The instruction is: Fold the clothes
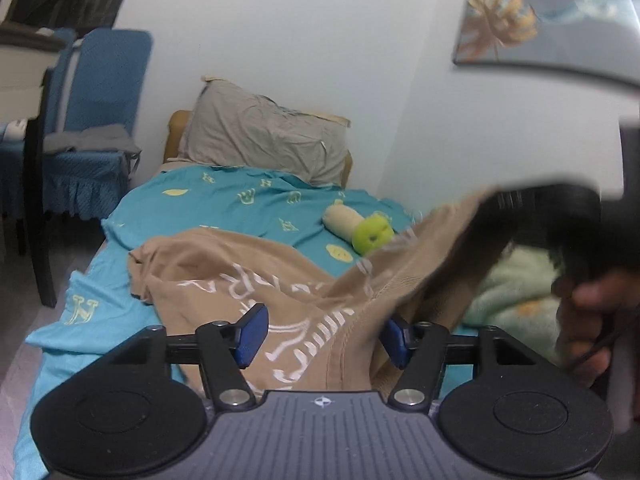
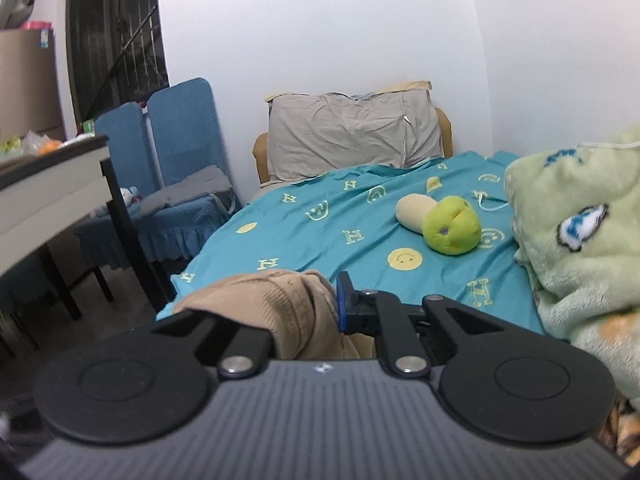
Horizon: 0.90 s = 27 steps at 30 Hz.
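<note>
A tan shirt with white lettering lies crumpled on the teal bedsheet. My left gripper stands open low over it; a raised fold of the shirt runs between its blue pads, which are wide apart. From there the cloth climbs to the right, up to the dark blurred right gripper, held by a hand. In the right wrist view my right gripper is shut on a bunched ribbed edge of the tan shirt, which hides the left finger.
A grey pillow leans at the head of the bed. A green and cream plush toy lies on the sheet, and a fluffy green blanket is heaped on the right. Blue covered chairs and a table stand to the left.
</note>
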{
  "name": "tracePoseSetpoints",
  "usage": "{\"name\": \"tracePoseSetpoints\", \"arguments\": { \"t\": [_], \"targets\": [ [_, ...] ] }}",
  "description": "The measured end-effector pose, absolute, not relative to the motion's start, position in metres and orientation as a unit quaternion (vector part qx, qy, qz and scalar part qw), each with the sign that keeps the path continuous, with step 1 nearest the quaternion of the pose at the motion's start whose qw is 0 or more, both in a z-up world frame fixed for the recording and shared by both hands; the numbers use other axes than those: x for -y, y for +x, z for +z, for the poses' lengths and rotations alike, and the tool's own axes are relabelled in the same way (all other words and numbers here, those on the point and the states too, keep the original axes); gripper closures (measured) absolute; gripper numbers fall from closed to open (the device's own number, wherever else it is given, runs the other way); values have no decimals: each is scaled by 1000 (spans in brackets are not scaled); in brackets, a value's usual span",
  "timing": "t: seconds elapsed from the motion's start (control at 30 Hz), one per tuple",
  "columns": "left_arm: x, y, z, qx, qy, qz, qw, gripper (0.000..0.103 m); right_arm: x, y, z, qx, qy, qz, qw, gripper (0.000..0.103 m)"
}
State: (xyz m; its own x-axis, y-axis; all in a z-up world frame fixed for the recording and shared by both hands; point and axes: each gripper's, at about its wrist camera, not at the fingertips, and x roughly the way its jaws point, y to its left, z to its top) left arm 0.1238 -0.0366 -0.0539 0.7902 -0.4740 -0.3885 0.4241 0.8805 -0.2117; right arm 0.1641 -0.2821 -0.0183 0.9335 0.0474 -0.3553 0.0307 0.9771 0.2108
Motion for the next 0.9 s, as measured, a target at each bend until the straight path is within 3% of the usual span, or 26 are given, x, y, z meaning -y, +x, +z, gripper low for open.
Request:
{"name": "tracePoseSetpoints", "arguments": {
  "t": [0.3,0.47,0.57,0.63,0.7,0.8,0.9],
  "targets": [
    [64,143,-91,-313,11,-121,942,32,297,154,-15,-139,150,-46,978,91],
    [28,146,-82,-306,-40,-34,950,27,314,163,-23,-158,172,-102,967,89],
    [-3,141,-65,-263,-112,15,958,27,319,177,-37,-224,172,-101,954,67],
    [-18,138,-52,-233,-146,33,961,28,314,184,-46,-263,148,-101,948,37],
    [-32,133,-43,-207,-170,48,962,28,305,191,-56,-302,106,-96,942,25],
    [-45,127,-34,-182,-194,63,962,28,287,196,-73,-369,34,-46,928,23],
    [-51,121,-27,-154,-197,83,965,28,279,189,-80,-404,32,-4,914,23]
  ]
}}
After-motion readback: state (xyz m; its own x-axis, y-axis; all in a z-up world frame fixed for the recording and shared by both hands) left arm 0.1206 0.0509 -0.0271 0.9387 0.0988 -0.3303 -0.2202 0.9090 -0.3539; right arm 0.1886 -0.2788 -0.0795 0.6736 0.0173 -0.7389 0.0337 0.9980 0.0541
